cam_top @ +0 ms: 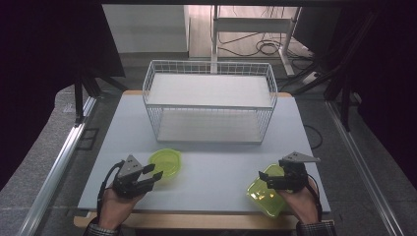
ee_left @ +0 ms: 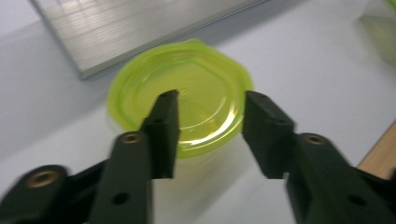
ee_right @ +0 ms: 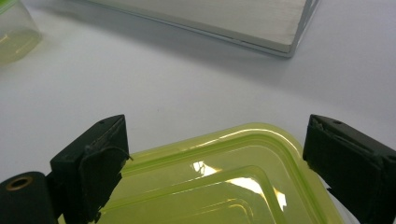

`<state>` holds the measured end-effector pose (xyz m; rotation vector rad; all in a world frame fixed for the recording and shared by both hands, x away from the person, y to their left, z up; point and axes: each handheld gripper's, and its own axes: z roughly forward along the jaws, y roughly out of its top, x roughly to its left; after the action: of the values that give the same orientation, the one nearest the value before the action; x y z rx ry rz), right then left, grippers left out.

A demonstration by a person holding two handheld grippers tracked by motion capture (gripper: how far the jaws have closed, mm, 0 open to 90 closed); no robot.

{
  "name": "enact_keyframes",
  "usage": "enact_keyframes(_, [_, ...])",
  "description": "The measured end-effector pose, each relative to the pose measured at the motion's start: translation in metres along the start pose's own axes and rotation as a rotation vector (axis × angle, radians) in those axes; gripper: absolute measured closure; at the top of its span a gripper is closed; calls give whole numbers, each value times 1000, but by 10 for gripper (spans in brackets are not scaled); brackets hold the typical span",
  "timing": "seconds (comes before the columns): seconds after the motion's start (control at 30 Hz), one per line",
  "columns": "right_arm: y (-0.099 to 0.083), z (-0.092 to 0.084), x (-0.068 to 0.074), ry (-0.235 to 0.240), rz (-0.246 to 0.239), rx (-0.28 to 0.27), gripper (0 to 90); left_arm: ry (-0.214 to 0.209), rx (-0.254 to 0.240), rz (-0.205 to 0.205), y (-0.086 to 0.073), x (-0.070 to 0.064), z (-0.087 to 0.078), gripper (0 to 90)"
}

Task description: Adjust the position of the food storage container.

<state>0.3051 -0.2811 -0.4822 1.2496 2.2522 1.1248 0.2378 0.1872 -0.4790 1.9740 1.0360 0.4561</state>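
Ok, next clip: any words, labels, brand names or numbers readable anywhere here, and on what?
None can be read.
Round green container: plain lid, no print.
Rectangular green container: only glare on its lid, no lettering.
Wire basket: no tag or label.
Table: bare surface, no marks.
Left tool and right tool: black, no writing to make out.

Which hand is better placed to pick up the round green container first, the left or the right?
Left. The left tool already hovers open over the round green container, its lid between the jaws. The right tool is across the table, open over the rectangular green container.
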Motion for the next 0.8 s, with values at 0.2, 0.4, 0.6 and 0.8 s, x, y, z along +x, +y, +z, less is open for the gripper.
enact_keyframes(0.2, [0, -1, -1, -7, -4, -6, 79, -45, 19, 28, 8, -11, 11, 801])
enact_keyframes(0.4, [0, -2, 0, -14, -17, -14, 82, -83, 10, 40, 17, -16, 21, 900])
enact_keyframes(0.6, [1, -3, -1, -18, -17, -22, 83, -105, -4, 36, 30, -19, 34, 900])
enact_keyframes(0.8, [0, -3, -2, -20, -20, -23, 86, -102, 27, 44, 36, -24, 54, 900])
